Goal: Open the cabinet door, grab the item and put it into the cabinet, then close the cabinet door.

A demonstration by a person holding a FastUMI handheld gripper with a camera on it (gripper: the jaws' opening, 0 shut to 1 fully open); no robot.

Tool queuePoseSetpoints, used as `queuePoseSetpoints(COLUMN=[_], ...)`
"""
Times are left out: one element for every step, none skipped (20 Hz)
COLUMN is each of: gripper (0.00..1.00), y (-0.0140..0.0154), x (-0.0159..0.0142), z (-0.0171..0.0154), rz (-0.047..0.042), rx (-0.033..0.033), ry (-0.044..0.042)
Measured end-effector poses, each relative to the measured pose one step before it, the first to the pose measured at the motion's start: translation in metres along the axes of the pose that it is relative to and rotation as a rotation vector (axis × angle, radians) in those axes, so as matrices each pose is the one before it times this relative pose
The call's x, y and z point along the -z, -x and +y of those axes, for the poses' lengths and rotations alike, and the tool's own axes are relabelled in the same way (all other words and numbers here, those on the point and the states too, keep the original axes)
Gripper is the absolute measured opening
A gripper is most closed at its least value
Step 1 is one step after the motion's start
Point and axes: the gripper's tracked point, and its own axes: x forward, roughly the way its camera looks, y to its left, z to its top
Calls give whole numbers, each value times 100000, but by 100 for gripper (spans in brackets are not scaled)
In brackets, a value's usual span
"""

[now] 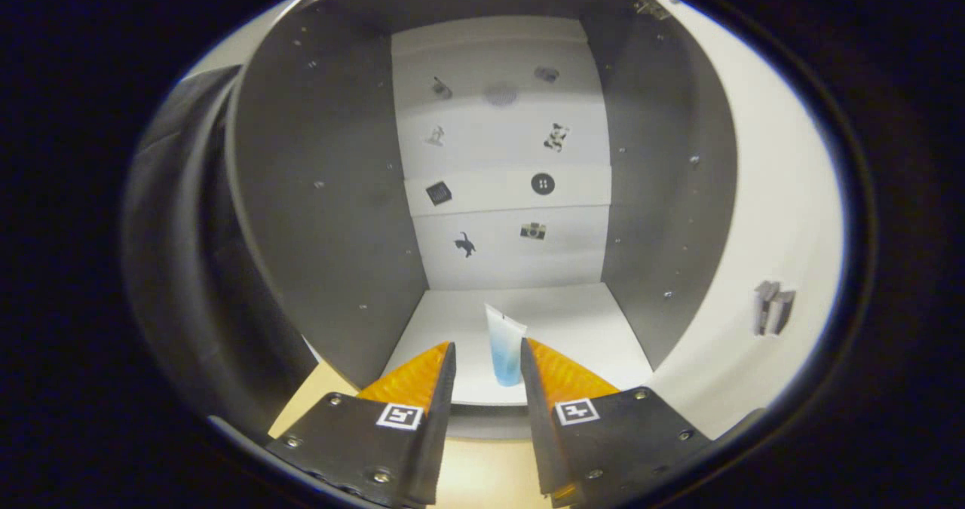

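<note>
The cabinet [324, 192] stands open straight ahead, with grey side walls, a white back panel carrying small stickers and a white floor [580, 320]. A white tube with a blue lower half [505, 347] stands upright, cap down, near the front of that floor. My gripper [487, 343] is open, its fingertips on either side of the tube. The right finger lies against or very close to the tube, and a gap shows on the left side. The cabinet door [754, 215] is swung wide open to the right, its small grey handle [773, 307] facing me.
A light wooden tabletop [482, 471] lies below the fingers, in front of the cabinet's front edge. A dark curved surface [181, 268] rises to the left of the cabinet. Free room remains on the cabinet floor behind and beside the tube.
</note>
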Motion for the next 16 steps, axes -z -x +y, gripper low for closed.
queuePoseSetpoints(gripper=[50, 50, 51, 52, 52, 60, 68, 73, 78, 83, 88, 93, 93, 94, 95, 95], y=[1583, 1605, 1668, 1663, 1710, 1583, 1601, 1757, 1105, 1505, 1482, 1297, 1323, 1034, 1270, 1081], x=[-477, -428, -436, -458, -485, -364, -315, -315, -152, -35, -85, 20, -50, 109, -152, 70], z=[81, -23, -107, -203, -338, -258, -585, -410, -466, -822, -658, -589, -835, -755, -1147, -1210], rz=[-2360, -2458, -2034, -2665, -2453, -2381, -1945, -1988, -925, -804, -262, -261, -576, -358, -977, -590], rx=[257, 742, 1070, 1251, 1290, 1556, 1484, 1918, 1469, 2459, 1977, 1986, 2424, 2638, 3254, 3387], ry=[62, 500, 966, 809, 590, 58, -127, -883, -139, 550, 562, 109, -171, 61, 273, 379])
